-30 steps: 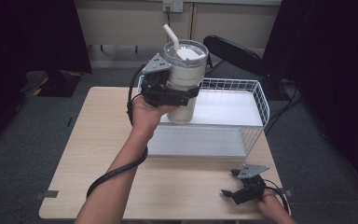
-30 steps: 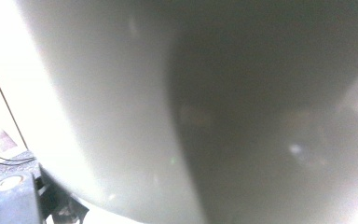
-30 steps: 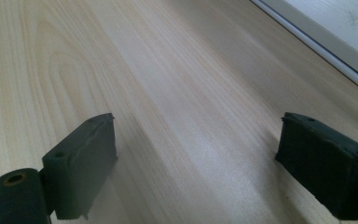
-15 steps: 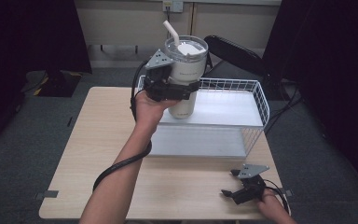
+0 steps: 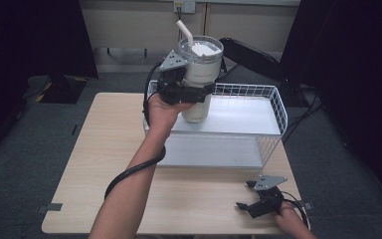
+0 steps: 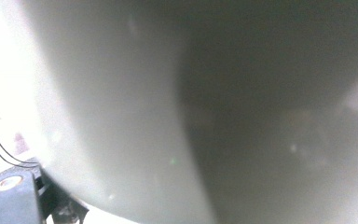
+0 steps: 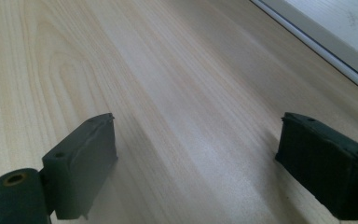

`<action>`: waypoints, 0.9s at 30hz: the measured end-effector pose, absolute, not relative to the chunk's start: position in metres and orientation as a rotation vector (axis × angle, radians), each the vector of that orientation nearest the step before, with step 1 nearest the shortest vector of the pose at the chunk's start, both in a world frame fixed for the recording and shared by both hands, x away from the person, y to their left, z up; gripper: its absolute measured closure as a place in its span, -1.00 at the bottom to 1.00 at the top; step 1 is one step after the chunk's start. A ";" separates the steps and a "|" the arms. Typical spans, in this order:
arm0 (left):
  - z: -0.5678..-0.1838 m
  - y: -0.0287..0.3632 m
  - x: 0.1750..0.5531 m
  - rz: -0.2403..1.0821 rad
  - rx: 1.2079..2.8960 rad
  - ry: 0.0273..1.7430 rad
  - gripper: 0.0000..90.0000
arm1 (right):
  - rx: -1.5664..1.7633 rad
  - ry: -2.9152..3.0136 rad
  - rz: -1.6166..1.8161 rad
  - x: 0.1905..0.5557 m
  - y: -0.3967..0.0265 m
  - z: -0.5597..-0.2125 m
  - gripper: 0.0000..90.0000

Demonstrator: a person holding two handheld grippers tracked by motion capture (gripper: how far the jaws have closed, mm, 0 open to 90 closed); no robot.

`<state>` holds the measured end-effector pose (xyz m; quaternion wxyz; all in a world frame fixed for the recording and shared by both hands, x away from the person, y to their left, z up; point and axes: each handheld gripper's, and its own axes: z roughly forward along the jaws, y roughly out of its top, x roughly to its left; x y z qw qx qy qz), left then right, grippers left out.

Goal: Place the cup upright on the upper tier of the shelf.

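The left hand-held gripper (image 5: pixel 195 94) is clamped on a tall cream-white insulated tumbler (image 5: pixel 199 82) with a clear lid and a pale straw (image 5: pixel 185 33), its black jaws closed around the middle of the tumbler's body. In the high view the tumbler is held up in the air, tilted slightly, above the left rear part of a white wire basket (image 5: pixel 273 102) that stands on the light wooden tabletop (image 5: pixel 104 149). The tumbler's base hangs over the flat white panel (image 5: pixel 238 117) lying inside the basket; whether the base touches that panel cannot be told. The person's left forearm (image 5: pixel 134 184) reaches forward from the bottom edge of the view, and a black cable (image 5: pixel 129 172) trails beside it from the gripper.

In the left gripper view the tumbler's smooth pale wall (image 6: pixel 121 102) sits very close to the camera and is blurred, with one black jaw at the lower left corner.

The right hand-held gripper (image 5: pixel 251 199) rests low at the near right part of the tabletop, in front of the basket and well apart from the tumbler. Its jaws stand wide apart with nothing between them. In the right gripper view the two black pads (image 7: pixel 86 163) frame bare wood grain (image 7: pixel 177 107), and a white edge of the basket's panel (image 7: pixel 326 42) crosses the upper right corner.
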<state>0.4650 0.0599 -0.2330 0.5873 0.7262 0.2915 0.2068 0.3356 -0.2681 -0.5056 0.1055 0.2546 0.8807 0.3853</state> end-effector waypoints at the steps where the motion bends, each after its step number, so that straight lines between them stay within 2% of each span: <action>1: -0.234 0.059 0.466 0.480 1.693 0.679 -0.78 | 0.751 2.595 1.135 0.336 -0.268 -0.506 -0.76; 27: -0.246 0.042 0.488 0.523 1.714 0.700 -0.78 | 0.750 2.596 1.134 0.336 -0.268 -0.506 -0.76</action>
